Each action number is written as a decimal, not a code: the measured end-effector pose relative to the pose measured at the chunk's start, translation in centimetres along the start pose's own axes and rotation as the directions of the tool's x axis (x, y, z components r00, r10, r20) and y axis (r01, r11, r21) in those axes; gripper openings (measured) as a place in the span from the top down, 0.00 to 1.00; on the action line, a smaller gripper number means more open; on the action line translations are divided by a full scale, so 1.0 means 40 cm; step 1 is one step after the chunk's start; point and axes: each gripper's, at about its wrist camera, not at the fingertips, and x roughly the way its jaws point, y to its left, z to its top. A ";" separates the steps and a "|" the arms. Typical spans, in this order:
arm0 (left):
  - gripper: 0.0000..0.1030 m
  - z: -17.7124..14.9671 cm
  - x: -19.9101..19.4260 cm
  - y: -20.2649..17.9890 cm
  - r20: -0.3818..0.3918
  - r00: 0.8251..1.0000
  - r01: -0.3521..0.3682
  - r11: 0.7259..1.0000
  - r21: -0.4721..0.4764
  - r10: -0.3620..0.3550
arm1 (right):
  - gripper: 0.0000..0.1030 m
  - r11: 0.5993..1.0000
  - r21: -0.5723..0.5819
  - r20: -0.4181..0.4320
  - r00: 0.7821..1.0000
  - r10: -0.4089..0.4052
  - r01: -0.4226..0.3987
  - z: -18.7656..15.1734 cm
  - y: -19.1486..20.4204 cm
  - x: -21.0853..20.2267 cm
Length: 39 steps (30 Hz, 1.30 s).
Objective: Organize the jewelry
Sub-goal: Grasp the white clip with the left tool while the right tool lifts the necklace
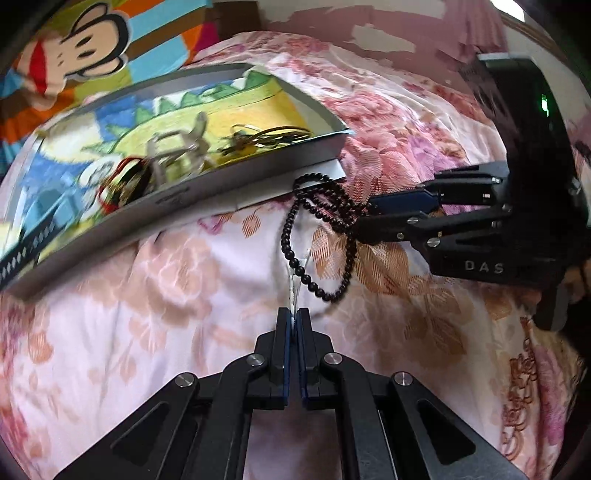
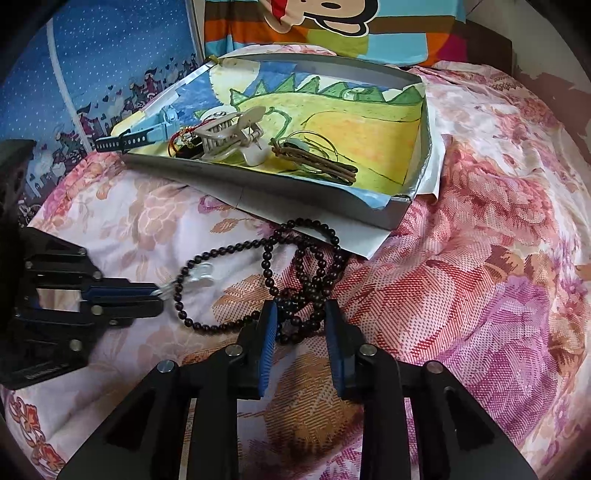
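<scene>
My left hand-held gripper [image 1: 294, 325] has its jaws pressed together, pinching a small clear clasp [image 1: 295, 280] that extends forward from the pads. In the right wrist view the same clasp [image 2: 199, 278] lies against the dark bead necklace [image 2: 295, 288].

My right hand-held gripper [image 2: 301, 321] is spread, with a clear gap between its blue pads. A bundled part of the necklace sits between the fingertips; I cannot tell whether either pad touches the beads. In the left wrist view this hand-held gripper [image 1: 364, 221] reaches in from the right, and the necklace [image 1: 317, 236] hangs in loops at its tips. The letters "DAS" [image 1: 484, 266] are readable on its body.

The necklace rests on a floral bedspread [image 2: 480, 295], just beside the near edge of the tray, with one loop lying on the white sheet under that tray.

Farther out, a shallow grey tray [image 2: 402, 212] sits on the bed, lined with a crayon drawing [image 2: 369, 118] in yellow, green and blue. It contains:
- a light blue watch [image 2: 147, 133], its dark strap end overhanging the left edge;
- a beige claw hair clip [image 2: 232, 136];
- a red cord item [image 2: 183, 142] beside the clip;
- brown hairpins with thin gold hoops [image 2: 317, 158].

Beyond the tray lies a striped pillow with a cartoon monkey [image 2: 332, 22].
</scene>
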 end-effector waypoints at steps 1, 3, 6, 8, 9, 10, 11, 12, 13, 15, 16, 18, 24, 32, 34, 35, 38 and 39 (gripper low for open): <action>0.96 -0.005 -0.007 0.005 -0.007 1.000 0.003 1.000 -0.026 -0.003 | 0.88 1.000 -0.004 -0.001 1.000 -0.004 0.004 -0.002 0.002 -0.001; 0.96 -0.012 -0.016 0.013 -0.011 1.000 0.003 0.998 -0.063 -0.004 | 0.95 1.000 0.000 -0.004 1.000 -0.008 0.008 -0.006 0.005 -0.003; 0.96 -0.029 -0.035 0.022 -0.003 1.000 -0.005 0.994 -0.108 0.004 | 0.95 1.000 0.001 0.015 1.000 -0.018 0.018 -0.012 0.009 -0.017; 0.96 -0.044 -0.046 0.026 -0.010 1.000 -0.014 0.991 -0.129 0.013 | 0.95 1.000 0.010 0.040 0.999 -0.023 0.023 -0.017 0.011 -0.035; 0.97 -0.052 -0.053 0.028 -0.015 1.000 -0.016 0.990 -0.137 0.014 | 0.95 1.000 0.015 0.053 0.998 -0.025 0.024 -0.018 0.012 -0.046; 0.97 -0.056 -0.055 0.028 -0.020 1.000 -0.017 0.990 -0.139 0.014 | 0.95 0.999 0.017 0.070 0.997 -0.028 0.027 -0.019 0.014 -0.059; 0.97 -0.062 -0.060 0.029 -0.026 1.000 -0.014 0.990 -0.142 0.011 | 0.95 0.999 0.017 0.086 0.996 -0.031 0.030 -0.018 0.017 -0.072; 0.97 -0.069 -0.067 0.028 -0.033 0.999 -0.004 0.990 -0.142 -0.001 | 0.95 0.999 0.017 0.106 0.994 -0.036 0.034 -0.016 0.020 -0.089; 0.97 -0.072 -0.071 0.027 -0.036 0.999 -0.001 0.990 -0.142 -0.005 | 0.95 0.999 0.020 0.126 0.991 -0.038 0.035 -0.013 0.022 -0.105; 0.97 -0.082 -0.085 0.023 -0.046 0.999 -0.004 0.991 -0.131 -0.002 | 0.95 0.999 0.030 0.153 0.987 -0.037 0.033 -0.005 0.021 -0.130; 0.97 -0.085 -0.092 0.022 -0.047 0.999 -0.007 0.992 -0.128 0.001 | 0.95 0.999 0.035 0.167 0.985 -0.038 0.033 -0.001 0.021 -0.144; 0.97 -0.084 -0.105 0.024 -0.045 0.999 -0.011 0.991 -0.135 0.004 | 0.95 0.999 0.042 0.187 0.982 -0.042 0.035 0.008 0.020 -0.163; 0.97 -0.047 -0.157 0.044 0.011 0.999 -0.034 0.987 -0.155 0.036 | 0.95 0.998 0.039 0.253 0.966 -0.054 0.046 0.051 0.024 -0.218; 0.97 0.069 -0.218 0.112 0.120 0.986 -0.085 0.973 -0.215 0.113 | 0.95 0.999 0.021 0.387 0.921 -0.054 0.049 0.168 0.043 -0.308; 0.97 0.100 -0.223 0.134 0.145 0.979 -0.103 0.965 -0.241 0.140 | 0.95 0.999 0.022 0.411 0.910 -0.052 0.047 0.197 0.044 -0.319; 0.97 0.113 -0.224 0.146 0.153 0.976 -0.112 0.961 -0.252 0.154 | 0.95 0.999 0.024 0.422 0.905 -0.055 0.049 0.214 0.044 -0.321; 0.97 0.160 -0.222 0.185 0.173 0.965 -0.138 0.942 -0.306 0.197 | 0.95 0.998 0.031 0.446 0.893 -0.063 0.055 0.267 0.042 -0.311; 0.97 0.174 -0.219 0.195 0.177 0.961 -0.148 0.937 -0.318 0.212 | 0.95 0.998 0.037 0.449 0.892 -0.062 0.050 0.278 0.041 -0.306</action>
